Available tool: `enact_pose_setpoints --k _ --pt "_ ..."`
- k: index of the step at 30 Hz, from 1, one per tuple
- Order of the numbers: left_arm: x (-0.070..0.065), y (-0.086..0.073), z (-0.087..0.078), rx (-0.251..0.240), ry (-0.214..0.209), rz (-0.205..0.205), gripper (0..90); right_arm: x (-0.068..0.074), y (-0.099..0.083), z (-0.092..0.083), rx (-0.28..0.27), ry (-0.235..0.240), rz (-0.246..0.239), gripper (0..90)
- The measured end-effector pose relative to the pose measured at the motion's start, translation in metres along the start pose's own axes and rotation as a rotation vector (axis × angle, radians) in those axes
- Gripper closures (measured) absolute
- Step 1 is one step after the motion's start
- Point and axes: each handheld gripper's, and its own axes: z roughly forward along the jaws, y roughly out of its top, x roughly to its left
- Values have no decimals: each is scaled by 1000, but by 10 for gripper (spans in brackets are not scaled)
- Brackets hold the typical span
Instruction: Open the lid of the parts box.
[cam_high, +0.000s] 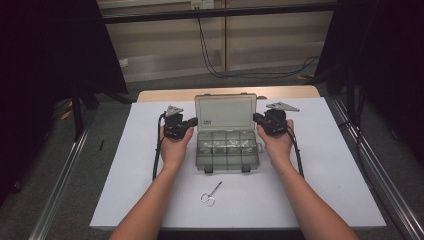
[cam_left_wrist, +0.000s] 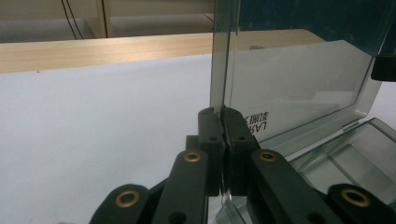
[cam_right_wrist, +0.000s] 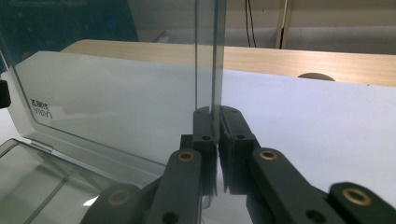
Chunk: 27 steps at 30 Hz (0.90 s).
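Note:
A clear grey plastic compartment box (cam_high: 226, 148) sits mid-table with its lid (cam_high: 226, 112) standing upright. My left gripper (cam_high: 192, 121) is shut on the lid's left edge, and my right gripper (cam_high: 257, 118) is shut on its right edge. In the left gripper view the jaws (cam_left_wrist: 223, 116) pinch the thin lid edge, with the lid (cam_left_wrist: 289, 79) and its printed label to the right and the box's compartments (cam_left_wrist: 355, 149) below. In the right gripper view the jaws (cam_right_wrist: 216, 114) clamp the opposite edge, with the lid (cam_right_wrist: 116, 98) to the left.
A white sheet (cam_high: 130, 165) covers the wooden table (cam_high: 165, 95). Small scissors (cam_high: 211, 194) lie on the sheet in front of the box, between the forearms. Metal rails run along the floor on both sides, and cables hang at the back wall.

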Motion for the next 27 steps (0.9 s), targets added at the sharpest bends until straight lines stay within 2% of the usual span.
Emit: enact_pose_setpoints --k 3,5,9,10,12,13,15,18,20,23,27 --pt "3 1 2 9 -11 -14 883 -2 1 2 11 6 10 862" --pt "7 4 4 31 -31 -46 884 -5 4 6 34 14 27 861" --pt "8 6 6 48 -23 -49 884 -6 6 9 52 14 33 860" --pt "8 6 7 44 -29 -71 884 -6 6 10 56 15 37 860" --pt "11 7 8 61 -39 -74 884 -8 7 11 64 22 46 859" --pt "10 7 9 54 -37 -94 885 -10 7 13 68 30 62 859" --pt "13 7 9 65 -42 -92 886 -10 7 13 70 35 67 859" --pt "14 9 11 71 -54 -119 886 -14 8 16 82 47 88 857" --pt "17 10 12 91 -58 -114 885 -15 8 18 90 54 91 855" --pt "20 11 14 108 -77 -132 885 -16 9 19 94 53 96 854" --pt "22 11 17 118 -82 -157 885 -17 9 22 109 49 93 852"
